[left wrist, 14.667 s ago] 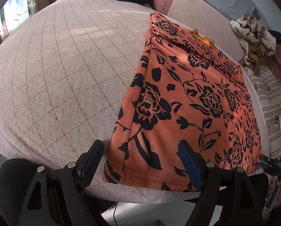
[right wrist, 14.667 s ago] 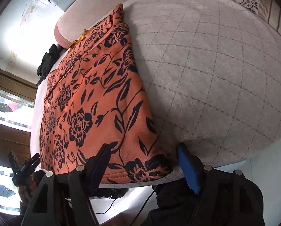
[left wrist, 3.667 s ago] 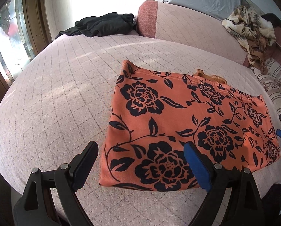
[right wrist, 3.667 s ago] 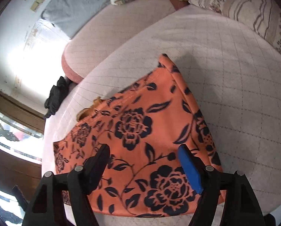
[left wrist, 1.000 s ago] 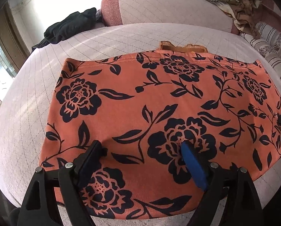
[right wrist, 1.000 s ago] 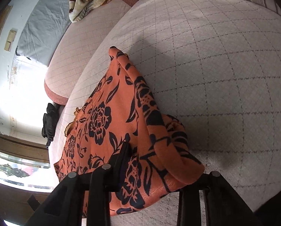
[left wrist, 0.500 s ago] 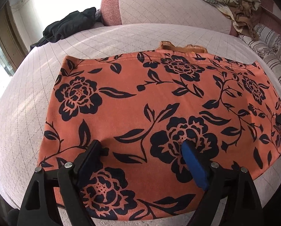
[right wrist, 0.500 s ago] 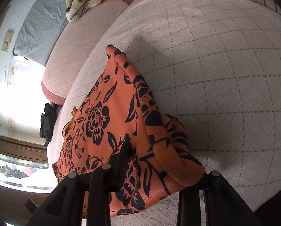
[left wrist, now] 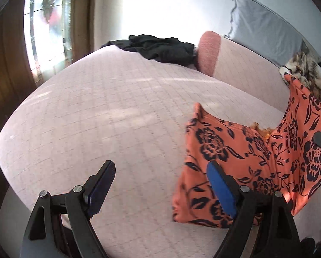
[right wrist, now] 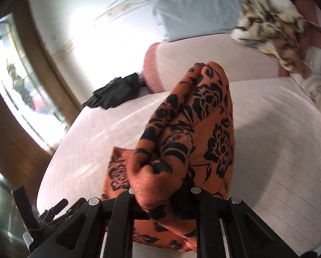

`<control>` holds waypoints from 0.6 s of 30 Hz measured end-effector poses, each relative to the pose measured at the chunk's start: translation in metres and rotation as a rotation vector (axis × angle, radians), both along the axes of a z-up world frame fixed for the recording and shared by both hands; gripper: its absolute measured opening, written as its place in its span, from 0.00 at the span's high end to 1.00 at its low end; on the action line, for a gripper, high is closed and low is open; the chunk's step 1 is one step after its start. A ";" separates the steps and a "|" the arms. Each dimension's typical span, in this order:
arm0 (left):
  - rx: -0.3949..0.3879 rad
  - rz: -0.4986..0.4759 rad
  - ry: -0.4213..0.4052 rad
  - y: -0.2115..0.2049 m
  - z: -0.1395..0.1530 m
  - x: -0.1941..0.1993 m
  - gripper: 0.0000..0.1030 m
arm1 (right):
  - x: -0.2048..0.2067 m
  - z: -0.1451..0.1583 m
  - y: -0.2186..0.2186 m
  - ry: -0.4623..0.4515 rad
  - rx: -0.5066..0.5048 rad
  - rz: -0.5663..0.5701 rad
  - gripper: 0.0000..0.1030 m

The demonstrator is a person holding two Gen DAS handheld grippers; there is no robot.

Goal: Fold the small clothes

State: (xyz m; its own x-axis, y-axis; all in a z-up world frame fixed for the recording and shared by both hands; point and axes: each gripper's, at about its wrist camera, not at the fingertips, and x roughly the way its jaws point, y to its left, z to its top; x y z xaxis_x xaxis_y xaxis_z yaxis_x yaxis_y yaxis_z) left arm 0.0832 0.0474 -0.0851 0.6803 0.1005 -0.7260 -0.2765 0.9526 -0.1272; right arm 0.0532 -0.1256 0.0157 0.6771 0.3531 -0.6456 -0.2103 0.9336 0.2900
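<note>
Left gripper [left wrist: 160, 185] at lower centre of the left wrist view: jaws wide apart, nothing between them, only bare bed cover [left wrist: 108, 111] beneath. To its right, the orange floral garment [left wrist: 231, 157] partly flat on the bed, its right side lifted steeply toward the upper right of that frame. In the right wrist view, right gripper [right wrist: 162, 191] at lower centre, jaws closing with a bunched corner of the garment [right wrist: 182, 129] pinched between them, cloth hanging in a thick, twisted fold.

Risks, as judgement: bunched grip likely to carry several layers over at once, giving a crooked, lumpy fold; loose lower edge likely to drag and slide on the cover with no left-side pin to hold it; slippage out of the narrow pinch possible if swung fast; motion blur suggests speed.

Surface: pale quilted bed cover with a diamond grid, soft and rounded. Room, left to right: bright window [left wrist: 46, 21] at upper left, black clothing [left wrist: 158, 47] at upper centre, pink bolster [left wrist: 209, 53], grey pillow [left wrist: 265, 32], patterned blanket [left wrist: 304, 73] at far right.
</note>
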 end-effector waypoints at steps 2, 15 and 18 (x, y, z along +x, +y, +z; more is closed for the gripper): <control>0.007 0.062 0.009 0.028 -0.003 -0.012 0.15 | -0.002 -0.019 0.057 0.025 -0.038 0.112 0.85; -0.127 -0.092 -0.051 0.017 0.022 -0.018 0.15 | -0.005 -0.110 0.125 0.212 0.044 0.296 0.18; -0.149 -0.184 -0.098 -0.008 0.038 -0.010 0.17 | -0.016 -0.100 0.095 0.190 0.120 0.253 0.18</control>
